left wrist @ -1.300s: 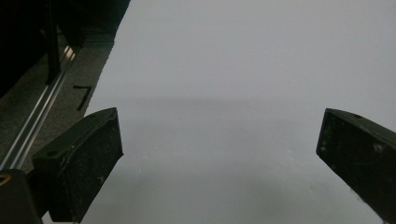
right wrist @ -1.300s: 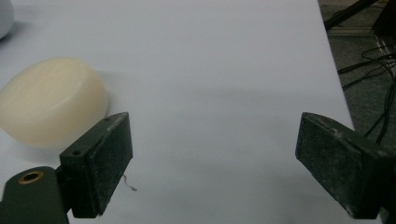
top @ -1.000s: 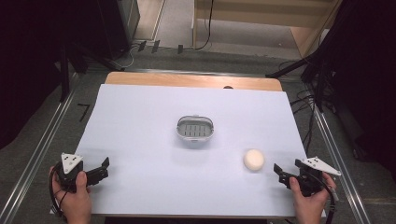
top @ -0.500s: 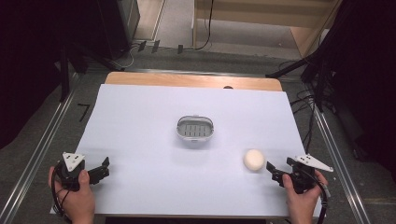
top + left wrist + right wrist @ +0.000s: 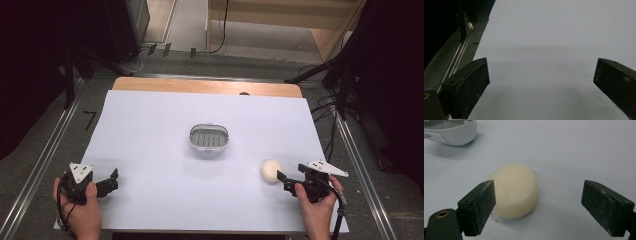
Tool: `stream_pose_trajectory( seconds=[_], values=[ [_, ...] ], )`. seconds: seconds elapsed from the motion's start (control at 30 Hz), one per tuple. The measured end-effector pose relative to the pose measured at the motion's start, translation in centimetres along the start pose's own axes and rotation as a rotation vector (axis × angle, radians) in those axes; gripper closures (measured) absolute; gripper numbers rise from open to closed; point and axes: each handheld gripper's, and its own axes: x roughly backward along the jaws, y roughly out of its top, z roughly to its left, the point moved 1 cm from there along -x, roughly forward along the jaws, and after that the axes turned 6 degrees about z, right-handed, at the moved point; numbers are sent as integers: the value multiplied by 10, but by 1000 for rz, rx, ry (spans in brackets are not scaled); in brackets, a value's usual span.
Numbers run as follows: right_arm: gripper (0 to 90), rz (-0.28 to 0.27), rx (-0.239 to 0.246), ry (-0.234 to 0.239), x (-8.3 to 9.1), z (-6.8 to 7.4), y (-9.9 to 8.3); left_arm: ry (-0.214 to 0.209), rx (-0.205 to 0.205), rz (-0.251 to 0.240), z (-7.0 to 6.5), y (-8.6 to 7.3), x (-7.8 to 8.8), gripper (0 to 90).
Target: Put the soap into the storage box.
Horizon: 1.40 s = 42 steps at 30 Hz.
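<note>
- Since a second earlier, the right tongs (image 5: 281, 179) are being brought leftward up to the soap (image 5: 271, 171), their jaws narrowing slightly but remaining open.
- Soap is being left lying on the surface (image 5: 160, 125), near the dish (image 5: 209, 139).
- Left tongs (image 5: 112, 180) are being held open, empty.

left hand-held gripper (image 5: 111, 181): jaws apart | right hand-held gripper (image 5: 281, 180): jaws apart, level

Right tool (image 5: 281, 179) just beside the soap (image 5: 270, 171) — left tool (image 5: 113, 179) well apart.
</note>
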Motion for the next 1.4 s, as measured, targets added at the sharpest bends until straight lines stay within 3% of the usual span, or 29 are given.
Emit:
stream_pose_trajectory(
  seconds=[0.2,0.4,0.47,0.5,0.53,0.7,0.8,0.87,0.97,1.07,1.17,1.4],
  values=[
    [103,34,51,23,-15,18,4,1,-5,-1,-1,0,0,9],
    [102,46,54,36,-22,24,5,10,-10,-1,-1,0,0,21],
    [95,57,66,29,-25,29,5,38,-4,-6,-2,0,0,158],
    [95,57,66,29,-25,29,5,39,-7,-2,-2,0,0,158],
    [91,62,63,27,-29,30,4,39,-5,2,-2,0,0,103],
    [88,80,40,24,-40,33,4,41,21,10,0,1,-1,94],
    [87,103,44,-6,-47,36,4,14,-14,98,-2,4,-9,19],
    [91,109,54,-37,-48,38,4,9,-46,125,-4,5,-11,0],
    [137,123,59,-79,-51,40,4,30,-50,106,-6,5,-10,0],
    [193,129,40,-116,-53,39,5,5,-22,91,-2,5,-8,0],
    [248,117,37,-111,-53,40,5,-14,1,82,1,5,-7,0],
    [252,116,41,-83,-53,40,6,-33,13,85,2,5,-8,0]
  ],
)
